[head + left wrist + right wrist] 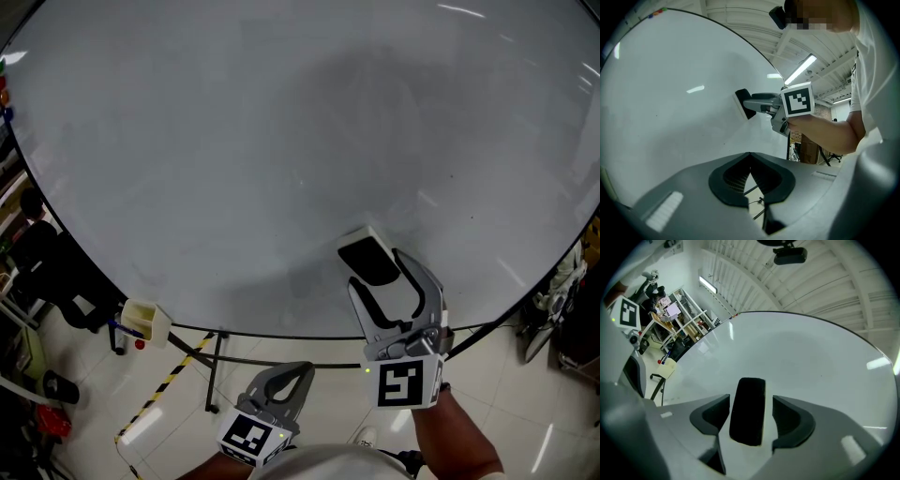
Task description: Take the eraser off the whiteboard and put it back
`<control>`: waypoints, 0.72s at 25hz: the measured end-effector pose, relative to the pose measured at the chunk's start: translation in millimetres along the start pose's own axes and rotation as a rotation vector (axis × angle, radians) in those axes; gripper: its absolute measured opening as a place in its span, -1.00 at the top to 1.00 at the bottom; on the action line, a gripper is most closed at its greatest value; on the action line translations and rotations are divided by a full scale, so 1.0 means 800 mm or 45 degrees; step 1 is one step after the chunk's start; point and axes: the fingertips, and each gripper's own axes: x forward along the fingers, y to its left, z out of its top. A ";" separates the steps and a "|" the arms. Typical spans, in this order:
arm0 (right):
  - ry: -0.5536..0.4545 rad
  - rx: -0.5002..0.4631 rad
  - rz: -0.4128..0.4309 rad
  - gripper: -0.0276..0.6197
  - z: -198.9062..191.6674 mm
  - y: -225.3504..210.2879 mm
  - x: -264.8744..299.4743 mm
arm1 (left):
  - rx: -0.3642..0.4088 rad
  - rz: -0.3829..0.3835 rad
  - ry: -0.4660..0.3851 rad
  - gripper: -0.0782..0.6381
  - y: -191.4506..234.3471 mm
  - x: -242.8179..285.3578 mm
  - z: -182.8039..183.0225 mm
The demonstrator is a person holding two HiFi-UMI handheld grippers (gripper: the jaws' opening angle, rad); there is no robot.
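The eraser (367, 259) sits on the whiteboard (234, 141), toward its lower right, with its black back facing us and its pale felt against the board. Its long axis seems to run up and down the board. Our right gripper (751, 404) brackets it, fingers (790, 420) spread wide on either side and not pressing. Our left gripper (750, 159) hangs low and near us, fingers together on nothing. A pale box (145, 321) at the board's lower left holds markers (116, 337).

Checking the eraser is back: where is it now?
The eraser sits on the whiteboard, lower right of the head view, between the right gripper's open jaws.
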 end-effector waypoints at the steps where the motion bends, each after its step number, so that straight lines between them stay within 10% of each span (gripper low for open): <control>1: 0.001 0.004 -0.005 0.06 0.000 -0.001 0.002 | 0.004 -0.003 0.000 0.73 -0.001 0.000 0.001; 18: -0.012 -0.029 -0.094 0.04 0.004 -0.002 0.035 | -0.015 0.005 0.007 0.73 -0.003 -0.004 0.000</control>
